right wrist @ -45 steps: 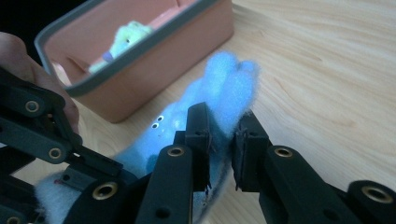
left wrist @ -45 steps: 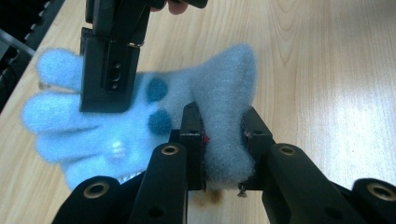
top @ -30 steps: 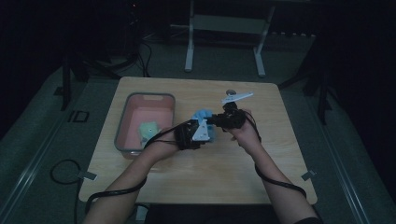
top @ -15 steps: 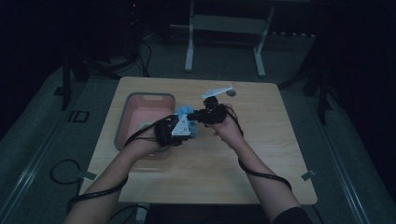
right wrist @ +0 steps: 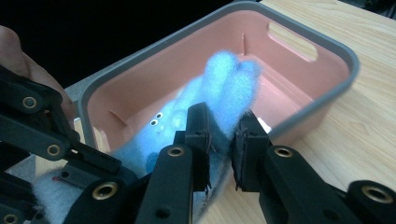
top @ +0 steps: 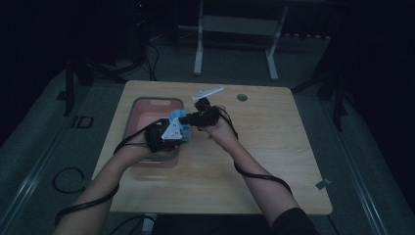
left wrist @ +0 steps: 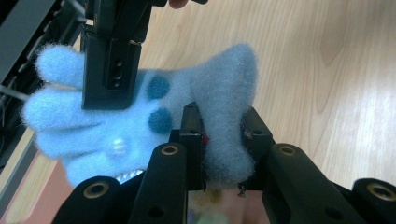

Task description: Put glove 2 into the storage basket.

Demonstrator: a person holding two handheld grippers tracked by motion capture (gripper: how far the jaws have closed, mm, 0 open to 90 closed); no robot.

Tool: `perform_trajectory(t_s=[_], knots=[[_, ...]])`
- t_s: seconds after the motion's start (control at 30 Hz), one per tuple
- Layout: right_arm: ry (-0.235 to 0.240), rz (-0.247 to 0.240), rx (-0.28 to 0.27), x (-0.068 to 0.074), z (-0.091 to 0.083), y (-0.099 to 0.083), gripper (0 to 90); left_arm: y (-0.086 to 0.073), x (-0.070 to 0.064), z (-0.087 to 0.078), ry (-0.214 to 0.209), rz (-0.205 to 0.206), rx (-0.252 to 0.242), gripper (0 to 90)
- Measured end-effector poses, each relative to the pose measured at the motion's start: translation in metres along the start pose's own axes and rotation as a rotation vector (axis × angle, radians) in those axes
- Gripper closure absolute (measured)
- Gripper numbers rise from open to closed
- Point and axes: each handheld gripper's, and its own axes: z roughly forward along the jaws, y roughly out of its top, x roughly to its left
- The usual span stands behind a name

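Observation:
A fluffy light-blue glove-like toy with dark blue spots and stubby fingers hangs in the air between both grippers. My left gripper is shut on its narrow end. My right gripper is shut on the fingered end. In the high view the toy is at the right edge of the pink bin, with the left gripper at its left and the right gripper at its right. The right gripper view looks into the bin just behind the toy.
The pink bin with a grey rim stands on the left part of the wooden table. A small round hole lies in the tabletop near the far edge. Cables trail from both grippers along the person's forearms.
Both grippers have carried the blue toy leftward, from the table's middle to the bin's right edge. Both have stayed shut on it.

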Motion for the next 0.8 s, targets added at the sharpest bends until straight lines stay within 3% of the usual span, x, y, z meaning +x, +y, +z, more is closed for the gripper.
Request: perform_trajectory(t_s=[0.43,0.6,0.8], knots=[[0.032,-0.018,0.012,0.011,0.038,0.015,78.6,-0.031,0.009,-0.008,0.009,-0.041,0.027,75.4],[0.051,0.012,0.014,0.01,0.056,0.011,78.6,-0.051,0.011,-0.004,-0.001,-0.071,0.029,75.4],[0.06,0.02,0.048,0.009,0.074,0.005,78.6,-0.067,0.009,-0.002,-0.016,-0.078,0.064,75.3]])
